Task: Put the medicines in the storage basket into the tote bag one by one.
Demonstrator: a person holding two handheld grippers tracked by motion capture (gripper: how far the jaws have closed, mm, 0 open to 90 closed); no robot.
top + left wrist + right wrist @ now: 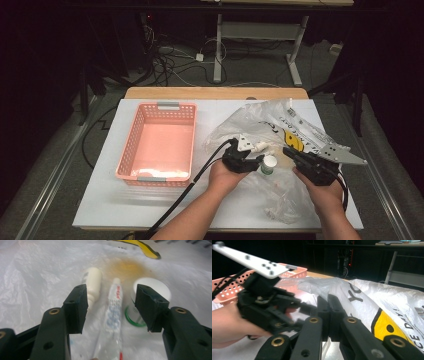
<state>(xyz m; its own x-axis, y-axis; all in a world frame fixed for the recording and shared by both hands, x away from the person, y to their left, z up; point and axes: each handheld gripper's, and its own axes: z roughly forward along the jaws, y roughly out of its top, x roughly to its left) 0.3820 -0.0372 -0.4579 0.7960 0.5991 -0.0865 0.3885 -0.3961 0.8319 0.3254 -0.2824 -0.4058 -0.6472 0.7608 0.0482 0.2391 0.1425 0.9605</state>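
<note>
The left gripper [111,305] is held with jaws apart over a white toothpaste tube [113,307] at frame centre; the right gripper [328,312] is clamped on the crinkled clear plastic bag [367,300].

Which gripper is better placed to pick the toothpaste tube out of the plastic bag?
Left. The left gripper is open with the toothpaste tube lying between its fingers. The right gripper is shut, pinching the plastic bag.

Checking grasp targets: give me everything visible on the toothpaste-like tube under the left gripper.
The tube is slim, white with red lettering and blue print, apparently soft plastic. It lies flat on the clear plastic bag, lengthwise between the open jaws of the left gripper, not gripped. A cream bottle lies alongside; a white-capped jar sits opposite.
</note>
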